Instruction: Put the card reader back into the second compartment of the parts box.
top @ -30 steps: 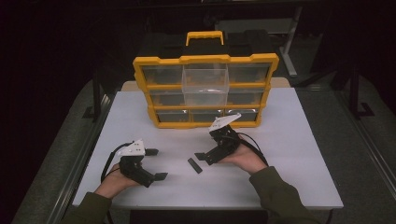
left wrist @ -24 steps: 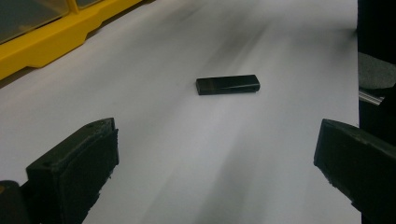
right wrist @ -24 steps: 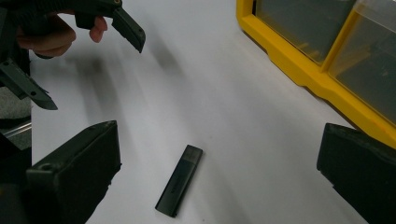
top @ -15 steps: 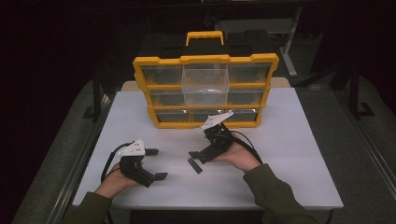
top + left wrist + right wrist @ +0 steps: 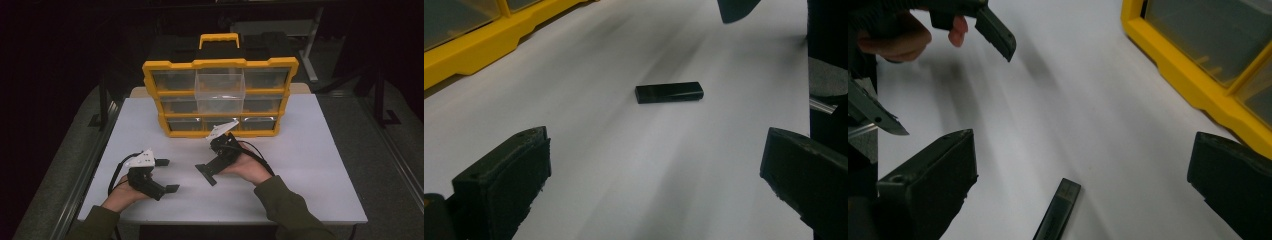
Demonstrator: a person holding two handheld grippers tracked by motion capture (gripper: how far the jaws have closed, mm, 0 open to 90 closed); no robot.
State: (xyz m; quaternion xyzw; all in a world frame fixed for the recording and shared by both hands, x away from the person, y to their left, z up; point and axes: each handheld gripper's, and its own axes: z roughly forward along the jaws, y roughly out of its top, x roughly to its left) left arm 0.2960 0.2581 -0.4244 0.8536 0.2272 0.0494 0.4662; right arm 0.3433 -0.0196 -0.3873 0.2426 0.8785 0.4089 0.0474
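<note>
Looking down from the high view, a yellow drawer organizer (image 5: 220, 95) stands at 12 o'clock on the white table (image 5: 310, 165). The left gripper (image 5: 166, 175) rests at 7 o'clock, jaws spread; the right gripper (image 5: 206, 174) sits centrally.

In the left gripper view, a small black bar (image 5: 669, 92) lies flat at 12 o'clock beyond released jaws.

In the right gripper view, the bar lies at 6 o'clock between wide-open jaws, untouched.
</note>
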